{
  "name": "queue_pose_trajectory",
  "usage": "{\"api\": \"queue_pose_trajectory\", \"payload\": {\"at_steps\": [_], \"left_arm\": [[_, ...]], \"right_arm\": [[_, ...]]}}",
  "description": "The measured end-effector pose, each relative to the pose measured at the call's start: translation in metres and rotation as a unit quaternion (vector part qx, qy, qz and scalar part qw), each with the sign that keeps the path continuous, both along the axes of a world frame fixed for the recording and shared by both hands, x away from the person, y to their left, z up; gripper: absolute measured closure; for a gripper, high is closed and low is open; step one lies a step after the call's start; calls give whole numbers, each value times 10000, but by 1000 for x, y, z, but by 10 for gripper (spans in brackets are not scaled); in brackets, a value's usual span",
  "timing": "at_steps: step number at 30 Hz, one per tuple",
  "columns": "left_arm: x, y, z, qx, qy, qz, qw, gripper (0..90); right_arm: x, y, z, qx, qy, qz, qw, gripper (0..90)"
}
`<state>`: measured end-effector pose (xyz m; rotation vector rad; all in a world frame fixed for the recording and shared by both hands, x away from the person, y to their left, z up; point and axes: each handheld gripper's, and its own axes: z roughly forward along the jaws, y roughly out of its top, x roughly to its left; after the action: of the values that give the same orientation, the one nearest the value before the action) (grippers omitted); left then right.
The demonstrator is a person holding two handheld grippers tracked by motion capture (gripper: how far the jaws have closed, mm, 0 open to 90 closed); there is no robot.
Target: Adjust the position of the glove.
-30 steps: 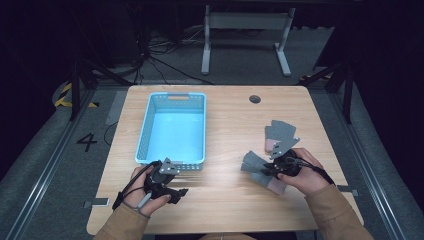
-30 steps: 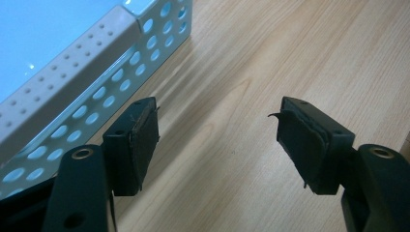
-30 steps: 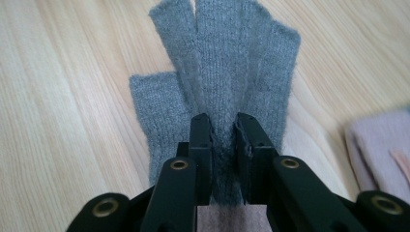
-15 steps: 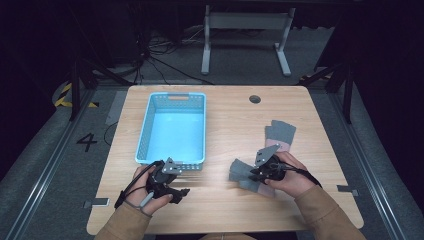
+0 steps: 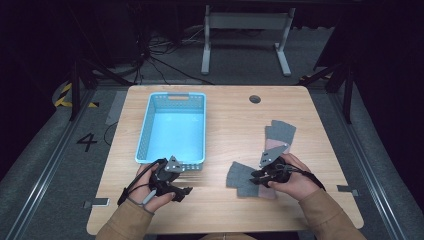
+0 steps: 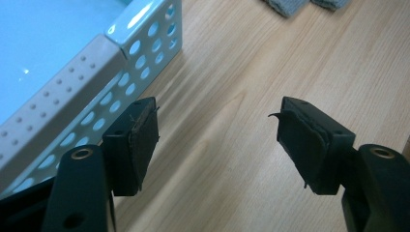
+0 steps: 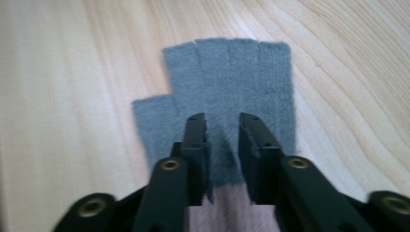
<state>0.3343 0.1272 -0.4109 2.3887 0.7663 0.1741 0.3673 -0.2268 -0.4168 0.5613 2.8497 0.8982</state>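
A: What's hard to see?

B: My right claw [image 7: 222,121] is over the grey glove [image 7: 227,92] on the table [image 5: 220,125], jaws narrowly apart; can't tell if they pinch fabric. Glove's cuff is hidden behind them.

A: Left?

B: Left claw [image 6: 217,140] wide open, holding nothing, beside blue basket [image 6: 121,53]. Floor marking "4" [image 5: 87,142] is readable.

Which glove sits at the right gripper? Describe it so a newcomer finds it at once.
Start at the wooden table and look at its right half, away from the blue basket. Two grey gloves lie there; take the nearer glove, under the right gripper. Its short, cut-off fingers point toward the basket's side, while the other glove lies farther back.
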Motion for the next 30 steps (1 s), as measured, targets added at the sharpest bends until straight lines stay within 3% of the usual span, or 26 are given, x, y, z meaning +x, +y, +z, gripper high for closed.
{"api": "queue_pose_trajectory", "payload": {"at_steps": [1, 6, 20, 30], "left_arm": [[1, -2, 1, 0, -14, -37, 10000, 321], [6, -9, 2, -13, -12, -183, 9998, 321], [18, -31, 4, -63, -18, -531, 9986, 322], [22, -37, 4, -17, -15, -656, 9978, 322]], "right_arm": [[-4, -4, 3, 23, 84, 25, 10000, 830], [-13, -13, 2, -22, 285, 129, 9995, 890], [-38, -20, -9, -182, 576, 429, 9972, 896], [-39, -24, -18, -344, 569, 261, 9974, 895]]}}
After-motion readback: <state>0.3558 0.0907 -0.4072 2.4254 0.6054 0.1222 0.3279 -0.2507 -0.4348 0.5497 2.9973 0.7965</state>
